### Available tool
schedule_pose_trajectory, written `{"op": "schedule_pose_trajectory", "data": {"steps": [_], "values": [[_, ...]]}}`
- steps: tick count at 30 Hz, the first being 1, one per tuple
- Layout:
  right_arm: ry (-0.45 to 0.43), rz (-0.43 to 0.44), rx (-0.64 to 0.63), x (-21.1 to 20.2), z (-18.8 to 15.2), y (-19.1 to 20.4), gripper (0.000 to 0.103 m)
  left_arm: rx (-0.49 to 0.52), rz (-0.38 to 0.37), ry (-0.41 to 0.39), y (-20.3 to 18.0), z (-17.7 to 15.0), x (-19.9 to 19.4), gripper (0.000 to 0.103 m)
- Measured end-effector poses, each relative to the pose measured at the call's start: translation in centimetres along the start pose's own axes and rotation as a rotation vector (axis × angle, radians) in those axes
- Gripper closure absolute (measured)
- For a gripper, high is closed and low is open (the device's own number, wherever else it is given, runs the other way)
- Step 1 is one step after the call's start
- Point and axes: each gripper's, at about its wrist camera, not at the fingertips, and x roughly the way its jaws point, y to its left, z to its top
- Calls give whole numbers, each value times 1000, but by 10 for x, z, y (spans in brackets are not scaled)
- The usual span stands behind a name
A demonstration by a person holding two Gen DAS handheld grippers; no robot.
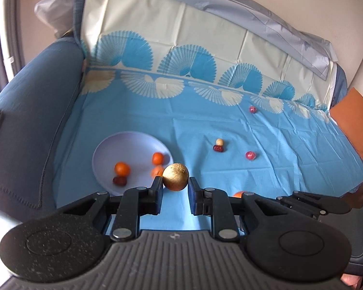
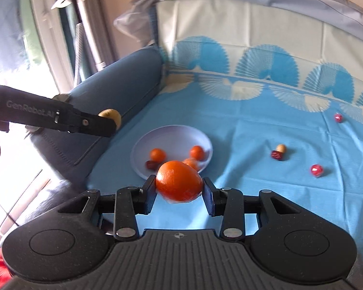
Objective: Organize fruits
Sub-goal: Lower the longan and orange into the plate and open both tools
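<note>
My left gripper is shut on a golden-brown round fruit, held just right of a pale lilac plate. The plate holds three small oranges and a dark red date. My right gripper is shut on a large orange, in front of the same plate. In the right wrist view the left gripper shows at left with the brown fruit, above the sofa arm.
On the blue cloth lie a beige nut beside a red date, and two red wrapped balls. A blue sofa arm stands left; the backrest rises behind. An orange cushion sits right.
</note>
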Motion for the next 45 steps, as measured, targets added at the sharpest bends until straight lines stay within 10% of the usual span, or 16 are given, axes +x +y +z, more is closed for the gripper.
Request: {"op": "schedule_pose_trajectory", "data": {"steps": [14,45], "values": [[-8,-8,-124,-16,-2,43,62,-63,58,-56,32,-23,-41,79],[32,-10,-106,30,11,31,62,-90,98,-27,53,4,9,79]]}}
